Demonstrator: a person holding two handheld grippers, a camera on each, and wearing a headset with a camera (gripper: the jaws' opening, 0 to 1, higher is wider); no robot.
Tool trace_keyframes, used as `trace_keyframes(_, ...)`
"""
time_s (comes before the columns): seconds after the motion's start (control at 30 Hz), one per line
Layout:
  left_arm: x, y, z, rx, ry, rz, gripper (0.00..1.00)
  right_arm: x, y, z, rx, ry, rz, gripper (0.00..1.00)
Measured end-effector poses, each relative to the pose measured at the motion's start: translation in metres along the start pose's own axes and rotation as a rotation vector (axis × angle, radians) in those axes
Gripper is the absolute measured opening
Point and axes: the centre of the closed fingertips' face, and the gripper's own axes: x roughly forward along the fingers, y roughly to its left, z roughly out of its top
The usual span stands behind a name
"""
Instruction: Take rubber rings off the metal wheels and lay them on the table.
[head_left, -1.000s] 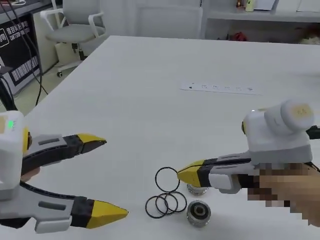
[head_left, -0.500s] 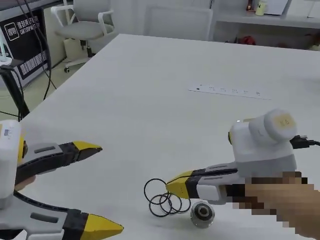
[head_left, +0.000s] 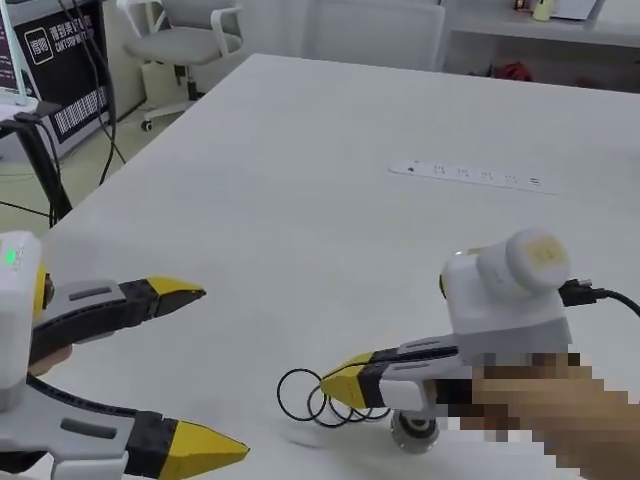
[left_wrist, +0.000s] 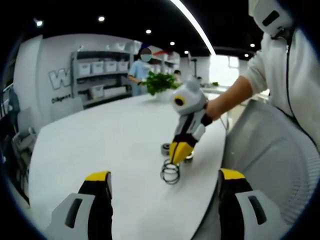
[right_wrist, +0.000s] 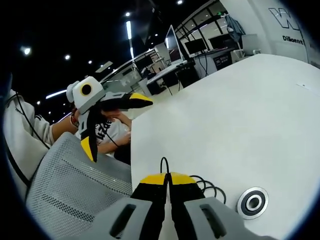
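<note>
Several black rubber rings (head_left: 300, 396) lie overlapping on the white table (head_left: 330, 200), near its front edge. My right gripper (head_left: 336, 384) reaches in from the right, low over them. It is shut, and in the right gripper view a thin rubber ring (right_wrist: 164, 165) loops up from between its tips (right_wrist: 169, 176), with more rings (right_wrist: 207, 187) just beyond. A metal wheel (head_left: 413, 432) (right_wrist: 253, 202) lies flat beside the jaws. My left gripper (head_left: 205, 370) hangs wide open at the left, apart from everything. The left gripper view looks across the rings (left_wrist: 170, 173) at the right gripper (left_wrist: 176, 152).
A white power strip (head_left: 470, 178) lies farther back on the table. An office chair (head_left: 185, 35) stands beyond the far left corner. A grey mesh chair (right_wrist: 65, 185) sits by the table's near edge. A second wheel (left_wrist: 165, 148) lies behind the rings.
My right gripper has come down and left, from beside the wheels onto the pile of rings. The head camera has shifted. The left gripper stays open in place.
</note>
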Motion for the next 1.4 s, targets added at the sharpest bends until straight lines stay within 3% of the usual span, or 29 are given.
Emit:
trace_keyframes(0.5,0.003,0.005,-0.011,-0.029,0.029,-0.003,0.89,0.017,-0.013,-0.012,0.049,0.034,-0.002,0.0)
trace_keyframes(0.8,0.007,0.009,-0.019,-0.044,0.048,-0.005,0.89,0.019,-0.019,-0.018,0.065,0.051,-0.012,0.0)
trace_keyframes(1.4,0.009,0.007,-0.016,-0.04,0.051,-0.011,0.89,0.015,-0.025,-0.02,0.04,0.063,-0.042,0.03)
